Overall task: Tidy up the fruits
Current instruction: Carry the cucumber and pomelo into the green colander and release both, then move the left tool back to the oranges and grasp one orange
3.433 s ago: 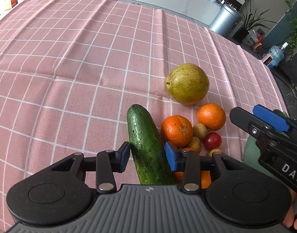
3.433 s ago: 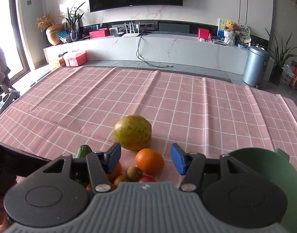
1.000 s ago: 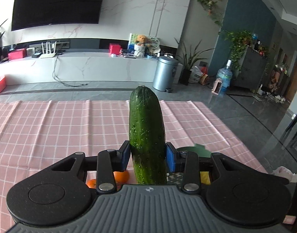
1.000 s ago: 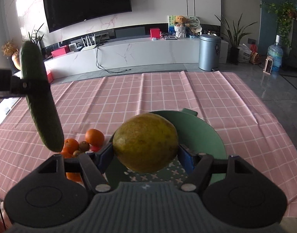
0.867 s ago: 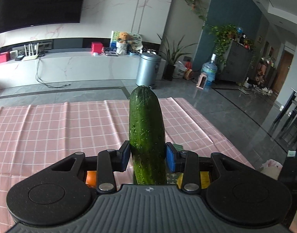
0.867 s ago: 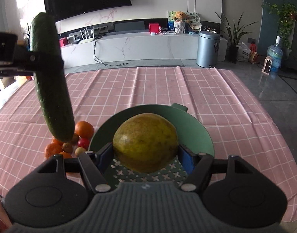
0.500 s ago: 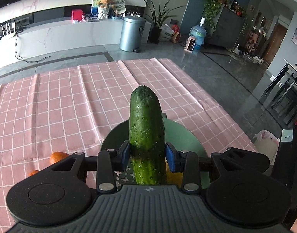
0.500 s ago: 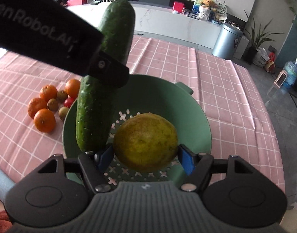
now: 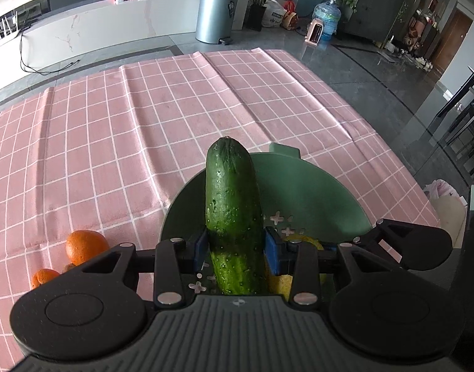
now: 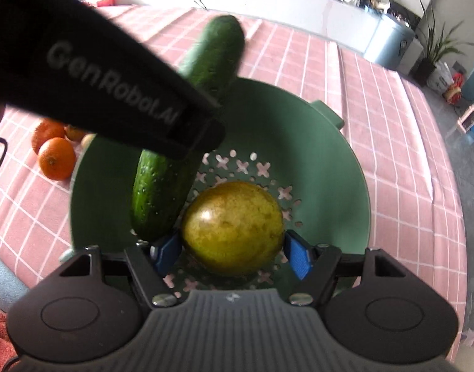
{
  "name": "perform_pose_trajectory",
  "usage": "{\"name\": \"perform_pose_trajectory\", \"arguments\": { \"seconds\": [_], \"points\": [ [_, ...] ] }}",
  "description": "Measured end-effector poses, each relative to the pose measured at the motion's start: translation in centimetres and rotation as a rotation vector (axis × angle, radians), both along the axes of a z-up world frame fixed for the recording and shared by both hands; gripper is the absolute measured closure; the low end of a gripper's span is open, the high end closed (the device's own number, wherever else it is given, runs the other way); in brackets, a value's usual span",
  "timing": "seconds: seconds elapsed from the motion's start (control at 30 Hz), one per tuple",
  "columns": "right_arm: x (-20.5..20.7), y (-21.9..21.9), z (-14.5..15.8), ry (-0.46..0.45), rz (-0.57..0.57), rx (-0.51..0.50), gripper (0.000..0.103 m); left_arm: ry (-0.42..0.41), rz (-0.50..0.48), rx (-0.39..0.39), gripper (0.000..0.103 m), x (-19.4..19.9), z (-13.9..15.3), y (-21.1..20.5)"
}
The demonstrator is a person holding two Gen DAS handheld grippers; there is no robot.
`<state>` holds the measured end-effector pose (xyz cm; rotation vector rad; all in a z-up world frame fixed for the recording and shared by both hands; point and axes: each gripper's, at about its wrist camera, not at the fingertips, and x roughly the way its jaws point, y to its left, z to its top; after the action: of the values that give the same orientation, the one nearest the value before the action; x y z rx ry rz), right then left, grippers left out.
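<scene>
At the far left of the table [image 9: 82, 130], which is covered with a pink checked cloth, a few oranges [image 10: 57, 158] lie in a small cluster just beside the rim of a green bowl [image 10: 345, 186] with cross-shaped holes in its bottom. The left claw [image 9: 236, 249] is closed on a cucumber [image 9: 232, 217], its blue pads pressed against the two sides of the lower half, so that the cucumber stands up out of the grip and points away over the bowl. From the right wrist view the same cucumber hangs tilted above the left part of the bowl, its lower end down inside the bowl near the bottom; whether it touches the bottom cannot be told. To its right, the right claw [image 10: 233, 252] is set wide around a round yellow-green fruit [image 10: 232, 226], both blue pads against its sides, and holds it low over the middle of the bowl, just beside the end of the cucumber. A grey bin [image 9: 216, 14] stands on the floor beyond the table.
</scene>
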<state>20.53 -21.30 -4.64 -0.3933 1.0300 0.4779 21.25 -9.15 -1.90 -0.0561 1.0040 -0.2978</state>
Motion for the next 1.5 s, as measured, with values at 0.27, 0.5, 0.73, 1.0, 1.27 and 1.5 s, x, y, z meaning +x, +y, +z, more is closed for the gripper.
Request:
{"name": "perform_pose_trajectory", "arguments": {
  "seconds": [0.27, 0.5, 0.73, 1.0, 1.27, 1.5],
  "points": [
    [0.3, 0.0, 0.1, 0.007, 0.006, 0.002, 0.035, 0.022, 0.027, 0.008, 0.06, 0.6, -0.7, 0.5],
    [-1.0, -0.2, 0.9, -0.027, 0.008, 0.007, 0.03, 0.012, 0.039, 0.019, 0.048, 0.6, -0.4, 0.9],
    [-1.9, -0.7, 1.9, -0.052, -0.033, 0.013, 0.027, -0.018, 0.03, 0.031, 0.042, -0.4, 0.4, 0.6],
    [-4.0, -2.3, 4.2, -0.143, -0.151, 0.119, 0.024, -0.147, -0.007, 0.069, 0.039, -3.9, 3.8, 1.2],
    [-7.6, -2.3, 6.1, -0.228, -0.29, 0.32, 0.024, -0.236, -0.021, 0.11, 0.039, -8.1, 6.5, 3.9],
    [-10.7, -0.4, 7.0, -0.276, -0.332, 0.446, 0.024, -0.255, -0.001, 0.112, 0.039, -10.9, 6.6, 7.1]
  ]
}}
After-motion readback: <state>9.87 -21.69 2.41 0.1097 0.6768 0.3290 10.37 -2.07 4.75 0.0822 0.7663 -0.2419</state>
